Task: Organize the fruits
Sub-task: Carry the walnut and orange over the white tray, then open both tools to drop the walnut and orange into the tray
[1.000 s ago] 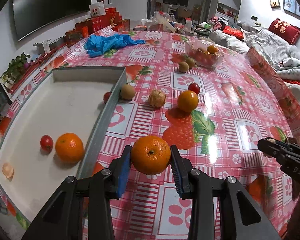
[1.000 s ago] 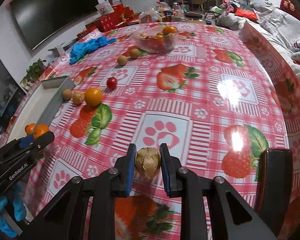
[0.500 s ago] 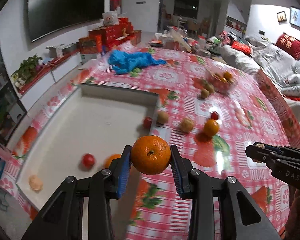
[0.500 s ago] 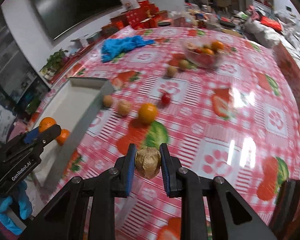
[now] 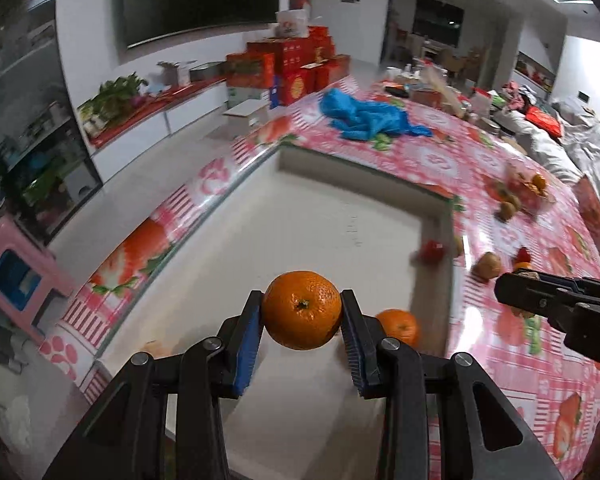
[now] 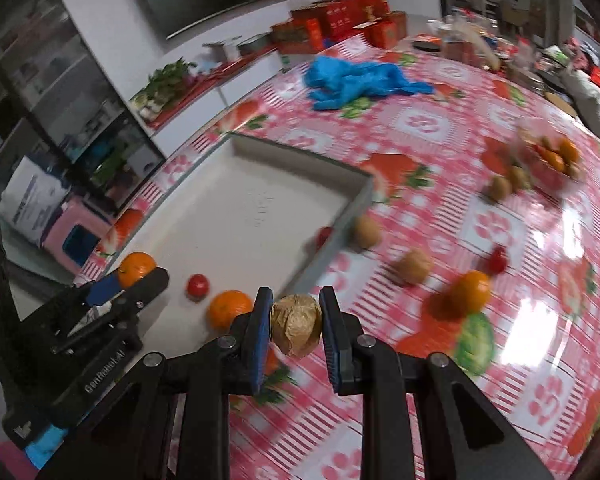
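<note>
**Two grippers, two fruits, over a white tray**

Two hand-held grippers each carry a fruit above a strawberry-print tablecloth (image 6: 500, 240). The left gripper (image 5: 302, 318) is clamped on an orange (image 5: 302, 309), blue pads pressing both its sides, and hangs over the white tray (image 5: 320, 224). Just beyond its right finger a second orange (image 5: 398, 326) lies on the tray floor; farther ahead a small red fruit (image 5: 432, 249) sits against the tray's far-right wall. The right gripper (image 6: 295, 330) is closed on a papery brown husked fruit (image 6: 296, 330), over the tablecloth just outside the tray's near corner. To its left, inside the tray, lie an orange and a red tomato (image 6: 198, 285). Ahead and to its right, loose on the cloth, are brown fruits, another orange (image 6: 470, 290) and a blurred bowl of fruit (image 6: 548, 160). Blue cloth (image 6: 360, 80) lies far ahead.
</note>
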Tool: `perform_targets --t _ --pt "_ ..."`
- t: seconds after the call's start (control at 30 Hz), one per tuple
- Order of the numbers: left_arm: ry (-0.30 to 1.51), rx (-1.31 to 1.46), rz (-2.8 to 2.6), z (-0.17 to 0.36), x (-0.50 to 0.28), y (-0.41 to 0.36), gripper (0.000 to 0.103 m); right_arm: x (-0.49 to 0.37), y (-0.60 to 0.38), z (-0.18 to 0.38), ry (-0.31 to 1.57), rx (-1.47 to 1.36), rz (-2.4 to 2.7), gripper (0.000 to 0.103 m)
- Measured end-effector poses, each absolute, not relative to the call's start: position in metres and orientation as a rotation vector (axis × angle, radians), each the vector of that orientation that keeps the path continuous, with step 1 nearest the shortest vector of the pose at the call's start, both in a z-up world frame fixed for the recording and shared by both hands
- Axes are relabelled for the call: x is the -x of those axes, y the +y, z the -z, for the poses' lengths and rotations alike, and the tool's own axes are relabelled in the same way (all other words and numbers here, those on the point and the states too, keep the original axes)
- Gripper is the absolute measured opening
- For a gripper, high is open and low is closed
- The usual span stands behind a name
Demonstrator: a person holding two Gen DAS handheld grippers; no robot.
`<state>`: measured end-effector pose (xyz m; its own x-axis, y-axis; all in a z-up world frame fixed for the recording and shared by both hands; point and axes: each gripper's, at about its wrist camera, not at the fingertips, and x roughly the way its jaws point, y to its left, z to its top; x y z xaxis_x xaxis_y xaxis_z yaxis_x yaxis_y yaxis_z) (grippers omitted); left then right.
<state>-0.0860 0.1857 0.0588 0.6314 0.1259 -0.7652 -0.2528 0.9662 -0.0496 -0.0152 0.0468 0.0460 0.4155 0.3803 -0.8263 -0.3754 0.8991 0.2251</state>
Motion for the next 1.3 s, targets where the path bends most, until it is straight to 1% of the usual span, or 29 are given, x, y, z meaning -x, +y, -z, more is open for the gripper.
perform_targets --t 0.27,0.5,0.57,0.6,0.63,0.67,0.7,0.73,0.77,0.8,1.0,1.07,1.13,1.17,1.3 --pt "0.898 0.195 -0.251 -0.042 0.086 0.205 0.039 -0.007 0.08 -0.033 1.088 -0.015 -0.497 0.026" --pt "0.905 0.199 -0.254 -0.036 0.088 0.206 0.039 -0.01 0.1 -0.019 1.125 0.017 -0.505 0.026" --pt "0.902 0.197 -0.251 -0.036 0.088 0.206 0.039 -0.013 0.101 -0.016 1.14 0.012 -0.512 0.028" --pt "0.899 0.191 -0.247 -0.037 0.087 0.205 0.039 -0.014 0.101 -0.014 1.148 0.01 -0.516 0.035" --pt "0.897 0.182 -0.248 -0.037 0.087 0.204 0.039 -0.014 0.102 -0.014 1.151 0.013 -0.514 0.047" --pt "0.895 0.171 -0.254 -0.038 0.087 0.203 0.039 -0.014 0.102 -0.014 1.151 0.018 -0.512 0.055" --pt "0.894 0.165 -0.261 -0.038 0.087 0.202 0.05 -0.013 0.101 -0.015 1.143 0.02 -0.512 0.068" --pt "0.889 0.166 -0.267 -0.04 0.088 0.202 0.058 -0.012 0.101 -0.017 1.133 0.02 -0.512 0.075" --pt "0.88 0.17 -0.271 -0.042 0.089 0.203 0.071 -0.01 0.099 -0.02 1.119 0.018 -0.513 0.077" --pt "0.86 0.18 -0.275 -0.045 0.091 0.203 0.08 -0.01 0.098 -0.021 1.114 0.018 -0.514 0.079" --pt "0.849 0.17 -0.257 -0.06 0.088 0.198 0.081 -0.014 0.082 -0.033 1.111 -0.008 -0.501 0.086" --pt "0.846 0.171 -0.245 -0.067 0.087 0.195 0.081 -0.014 0.073 -0.039 1.097 -0.021 -0.494 0.091" --pt "0.842 0.17 -0.223 -0.076 0.086 0.189 0.081 -0.014 0.061 -0.046 1.078 -0.036 -0.48 0.102" --pt "0.838 0.165 -0.211 -0.08 0.086 0.186 0.081 -0.015 0.055 -0.049 1.073 -0.047 -0.476 0.103" --pt "0.819 0.139 -0.154 -0.101 0.082 0.168 0.081 -0.018 0.02 -0.064 1.063 -0.13 -0.451 0.103"
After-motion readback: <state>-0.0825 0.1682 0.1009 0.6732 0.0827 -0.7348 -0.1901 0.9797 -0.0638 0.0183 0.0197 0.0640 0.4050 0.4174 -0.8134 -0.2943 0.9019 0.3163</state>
